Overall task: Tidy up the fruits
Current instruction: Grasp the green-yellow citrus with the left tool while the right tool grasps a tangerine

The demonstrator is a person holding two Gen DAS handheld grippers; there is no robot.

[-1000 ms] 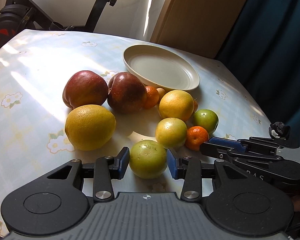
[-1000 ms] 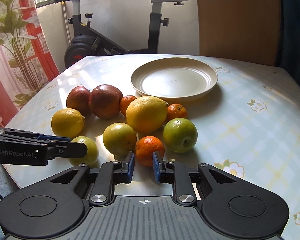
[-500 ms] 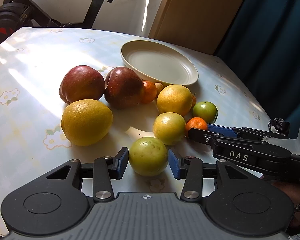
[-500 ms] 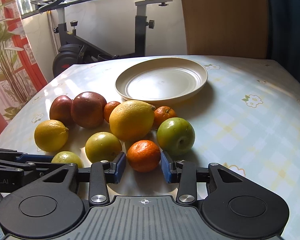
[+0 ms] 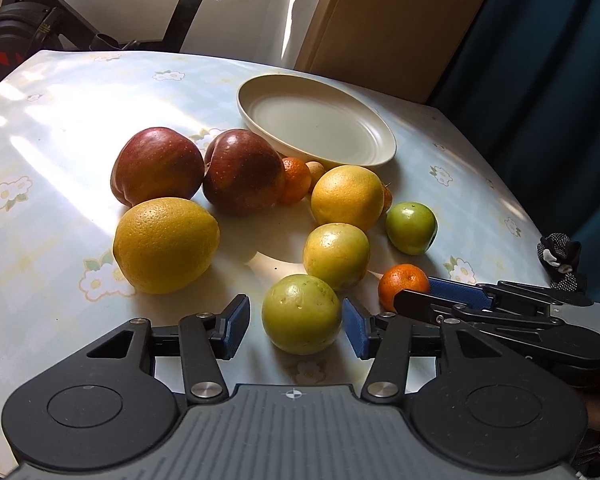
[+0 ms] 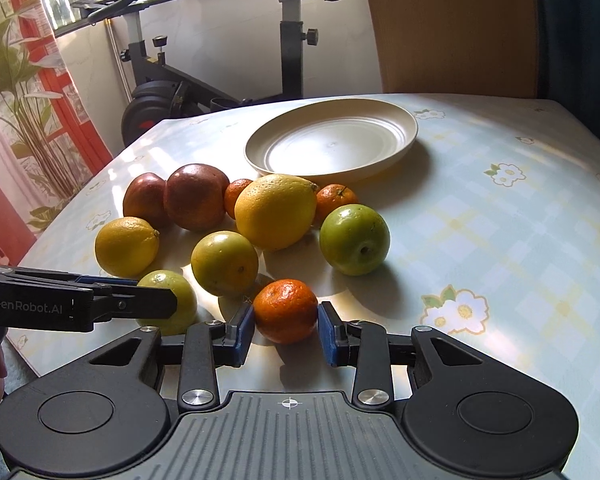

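— What sits around your claws on that counter?

— A cluster of fruit on the pale blue flower-print counter (image 6: 500,240). Beyond both claws lies a shallow cream round plate (image 6: 332,142), nothing in it. Ahead of my left claw (image 5: 296,322) are two dark red apples (image 5: 158,164) side by side, a big yellow citrus fruit (image 5: 166,244) nearer on its left, and a second large yellow-orange citrus (image 5: 346,196) further ahead to the right. A yellow-green round fruit (image 5: 336,254) stands just past the left claw's tips, and a glossy green apple (image 6: 354,238) lies ahead and right of my right claw (image 6: 286,330). Two more small oranges hide behind the big citrus.

— And the claws themselves?

— The left is wide open around a pale green round fruit (image 5: 300,314), a gap on each side, the pads not touching it. The right is open too, its blue pads flanking a small bright orange mandarin (image 6: 286,310); the left pad looks just at the skin, and I cannot tell if it truly touches. Nothing is lifted.

— Anything crowding them?

— The two claws run close alongside each other.
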